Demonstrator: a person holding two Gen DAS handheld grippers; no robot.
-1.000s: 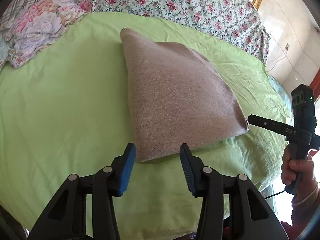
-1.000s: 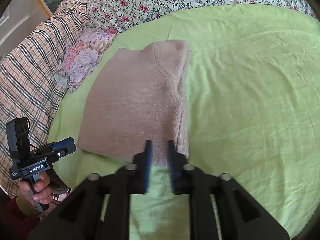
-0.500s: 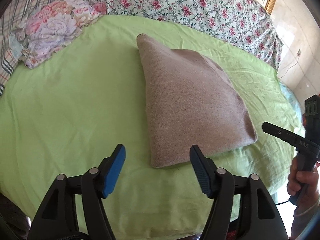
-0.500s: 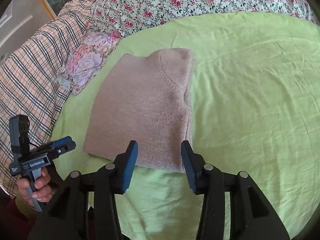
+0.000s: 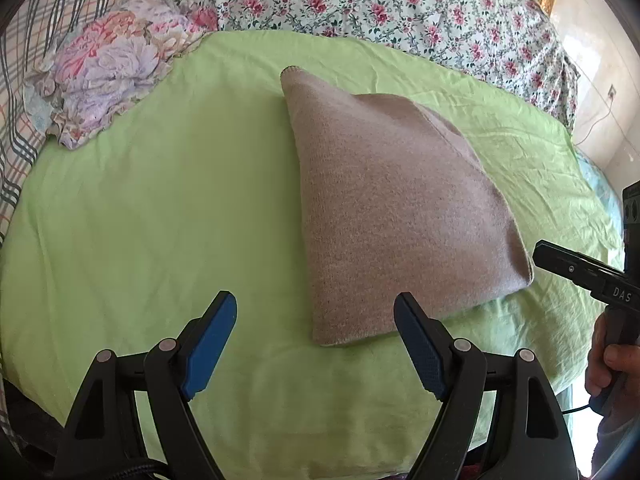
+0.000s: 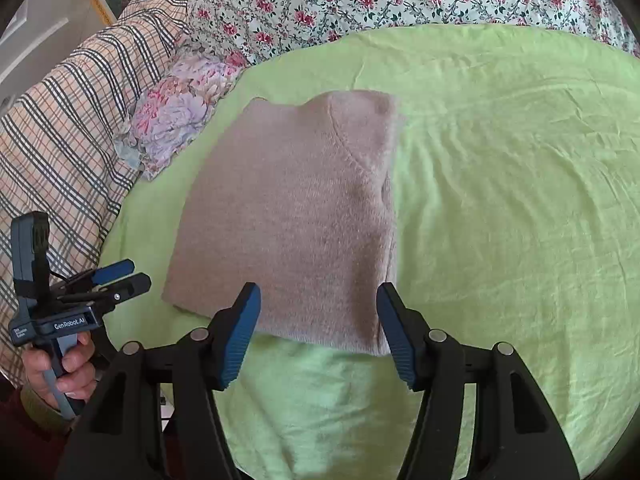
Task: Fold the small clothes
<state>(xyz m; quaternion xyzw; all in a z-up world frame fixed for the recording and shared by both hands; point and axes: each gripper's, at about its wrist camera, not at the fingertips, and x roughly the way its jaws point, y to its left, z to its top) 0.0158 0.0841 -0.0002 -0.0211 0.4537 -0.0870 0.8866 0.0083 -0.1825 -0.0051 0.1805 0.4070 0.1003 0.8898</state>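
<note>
Sweater (image 5: 400,208): folded, flat on the green sheet (image 5: 160,220)
Left tool (image 5: 316,344): spread wide, holding nothing
Right tool (image 6: 318,332): spread wide, holding nothing

Folded tan sweater (image 5: 400,208) lies on the green bed sheet (image 5: 160,220), left gripper (image 5: 316,326) jaws wide apart just short of it.

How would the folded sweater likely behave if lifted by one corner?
The sweater looks like soft fuzzy knit, so it would probably droop and unfold. Its stacked layers show at the right edge and could slide apart. Pushed, it may drag and bunch on the wrinkled green sheet.
</note>
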